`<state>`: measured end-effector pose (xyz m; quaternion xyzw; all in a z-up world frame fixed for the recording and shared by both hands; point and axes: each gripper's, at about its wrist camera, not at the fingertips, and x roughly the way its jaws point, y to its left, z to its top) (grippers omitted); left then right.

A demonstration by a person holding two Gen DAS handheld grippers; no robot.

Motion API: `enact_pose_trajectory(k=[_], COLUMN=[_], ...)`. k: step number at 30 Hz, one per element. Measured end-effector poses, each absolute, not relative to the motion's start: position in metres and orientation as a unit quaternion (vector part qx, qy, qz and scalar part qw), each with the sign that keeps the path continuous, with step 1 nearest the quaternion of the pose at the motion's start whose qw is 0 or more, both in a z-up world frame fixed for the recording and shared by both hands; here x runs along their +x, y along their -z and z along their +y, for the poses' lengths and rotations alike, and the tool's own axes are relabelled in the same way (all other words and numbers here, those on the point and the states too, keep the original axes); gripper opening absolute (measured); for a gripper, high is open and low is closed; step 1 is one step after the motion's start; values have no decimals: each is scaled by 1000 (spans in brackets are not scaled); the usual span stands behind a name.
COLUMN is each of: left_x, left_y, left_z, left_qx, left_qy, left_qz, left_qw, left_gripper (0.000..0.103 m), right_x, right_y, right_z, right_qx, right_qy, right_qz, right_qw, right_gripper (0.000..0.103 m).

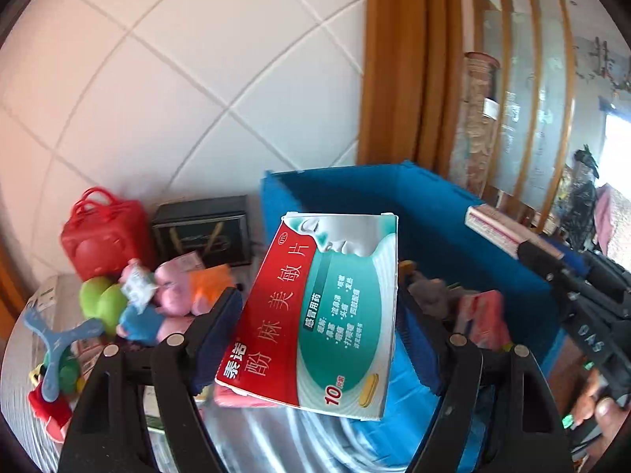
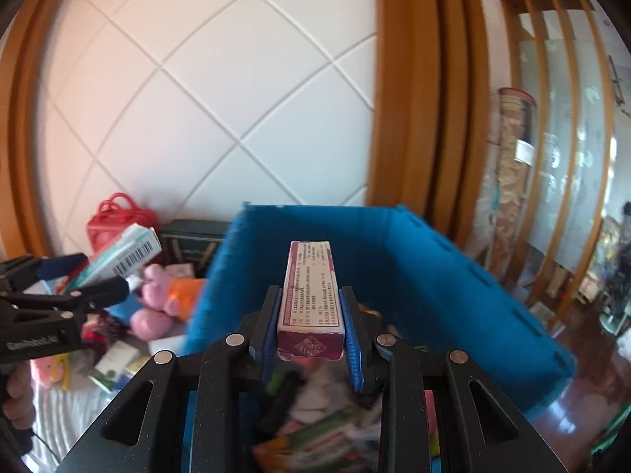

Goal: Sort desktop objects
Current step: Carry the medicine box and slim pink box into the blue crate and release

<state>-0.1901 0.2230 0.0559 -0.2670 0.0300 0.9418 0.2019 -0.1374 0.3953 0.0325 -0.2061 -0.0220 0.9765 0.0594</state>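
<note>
Clamped in right gripper (image 2: 311,315), maroon box (image 2: 309,299) overhangs blue bin (image 2: 453,276).

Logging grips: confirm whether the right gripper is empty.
No: the right gripper is clamped on a narrow purple box above the blue bin.

- The left gripper (image 1: 315,315) had a matte black frame with long cut-out slots, and a round silver screw head sat at each pivot.
- Its fingers (image 1: 219,327) carried dark blue ribbed pads.
- The right gripper (image 2: 311,319) was built alike (black arms, silver screw heads), with brighter blue pads on its fingers (image 2: 352,339).
- White lettering ran along the black side of each gripper body.
- A thin dark cable trailed below the left handle.
</note>
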Motion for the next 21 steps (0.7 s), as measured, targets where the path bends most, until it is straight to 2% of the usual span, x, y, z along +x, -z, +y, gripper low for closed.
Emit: enact_pose_trajectory(k=[5, 10, 21], left_x=[-191, -194, -198], left_y=[-62, -45, -23], left_z=[305, 366, 409], left_qx=[-289, -322, -347], left_qy=[-926, -912, -902], left_qz=[50, 76, 105], left_qw=[238, 243, 233], left_gripper=[78, 78, 78], right_x=[-146, -147, -161], right_y=[-23, -3, 21], right_z=[461, 512, 562], right_qx=[-224, -249, -278], right_qy=[-969, -962, -951], right_qz=[-25, -24, -23], right_qw=[99, 112, 131], right_gripper=[28, 28, 28])
